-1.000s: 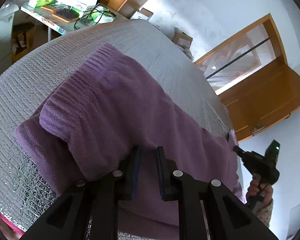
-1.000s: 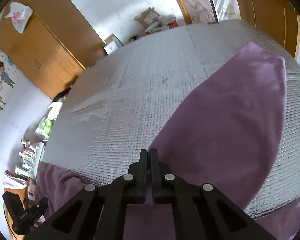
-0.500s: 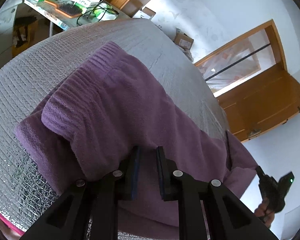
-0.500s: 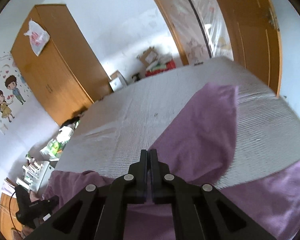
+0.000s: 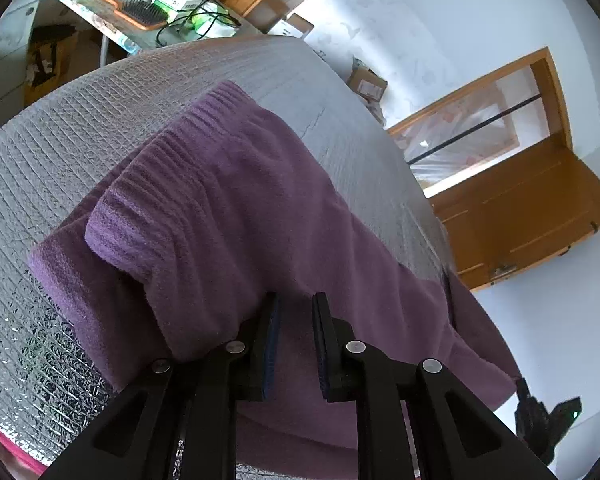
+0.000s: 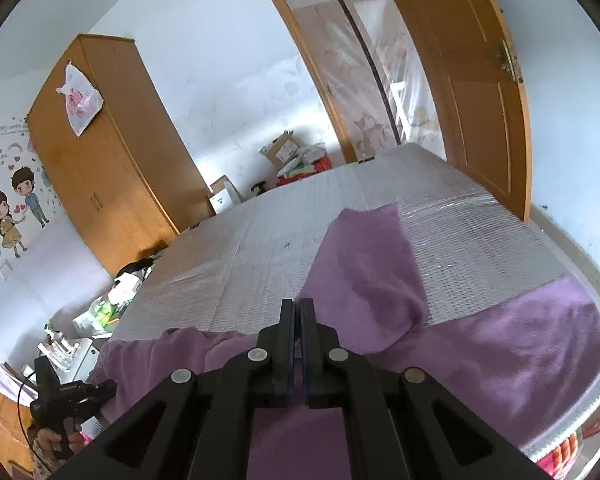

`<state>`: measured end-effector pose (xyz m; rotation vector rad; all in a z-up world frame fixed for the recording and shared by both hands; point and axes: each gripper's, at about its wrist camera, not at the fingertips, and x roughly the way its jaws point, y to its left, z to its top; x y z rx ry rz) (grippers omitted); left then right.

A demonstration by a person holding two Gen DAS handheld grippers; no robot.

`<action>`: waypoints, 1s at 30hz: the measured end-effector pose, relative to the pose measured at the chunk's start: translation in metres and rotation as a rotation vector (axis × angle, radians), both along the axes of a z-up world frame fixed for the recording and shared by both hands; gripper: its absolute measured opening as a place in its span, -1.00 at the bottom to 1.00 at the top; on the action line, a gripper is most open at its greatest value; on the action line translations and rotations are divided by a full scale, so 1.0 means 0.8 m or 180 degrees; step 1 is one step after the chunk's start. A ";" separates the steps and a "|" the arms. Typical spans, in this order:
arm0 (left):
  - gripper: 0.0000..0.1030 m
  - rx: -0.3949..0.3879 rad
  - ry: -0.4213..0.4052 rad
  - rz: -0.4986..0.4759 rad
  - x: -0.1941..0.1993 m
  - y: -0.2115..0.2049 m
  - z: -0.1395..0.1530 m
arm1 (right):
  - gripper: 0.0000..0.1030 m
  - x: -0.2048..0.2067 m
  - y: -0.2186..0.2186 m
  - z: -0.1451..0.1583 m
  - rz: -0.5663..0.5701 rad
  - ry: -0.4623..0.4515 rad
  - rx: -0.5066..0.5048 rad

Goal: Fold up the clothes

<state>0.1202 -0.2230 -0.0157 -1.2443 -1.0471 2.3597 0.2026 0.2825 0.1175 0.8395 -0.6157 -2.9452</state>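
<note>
- The purple garment (image 5: pixel 260 216) lies across the silver quilted bed cover (image 5: pixel 60 128); in the left wrist view its ribbed waistband (image 5: pixel 160 176) sits toward 10 o'clock, one ribbed layer overlapping another
- The left gripper (image 5: pixel 294 320) has its jaws apart, a clear gap between the blue-lined pads; purple cloth shows in that gap, but whether the pads touch it I cannot tell
- The right gripper (image 6: pixel 297 320) has its jaws drawn together, only a thin slit between them; purple fabric bunches just below the tips, so it appears clamped on the garment (image 6: pixel 364 280)
- In the right wrist view a leg of the garment runs toward 1 o'clock; another part spreads toward 4 o'clock, reaching the bed edge
- The left gripper also shows at 8 o'clock in the right view, held by a hand (image 6: pixel 60 438)
- A wooden wardrobe (image 6: pixel 112 160) stands at 10 o'clock; a door (image 6: pixel 472 92) at 1 o'clock
- A hairbrush (image 5: pixel 140 10) rests on a side table (image 5: pixel 100 20) at 11 o'clock in the left view
</note>
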 end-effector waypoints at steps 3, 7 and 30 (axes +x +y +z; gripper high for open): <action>-0.67 0.0012 -0.0003 0.0021 0.000 0.001 0.000 | -0.95 0.018 0.004 -0.008 -0.0047 0.0009 0.0023; -0.68 0.0007 0.0009 0.0036 0.000 0.002 -0.001 | -0.95 0.034 0.008 -0.029 -0.0100 -0.0077 0.0062; -0.65 -0.0553 0.0571 -0.0148 0.053 0.051 0.058 | -0.95 0.044 0.022 -0.108 -0.0157 -0.0453 0.0195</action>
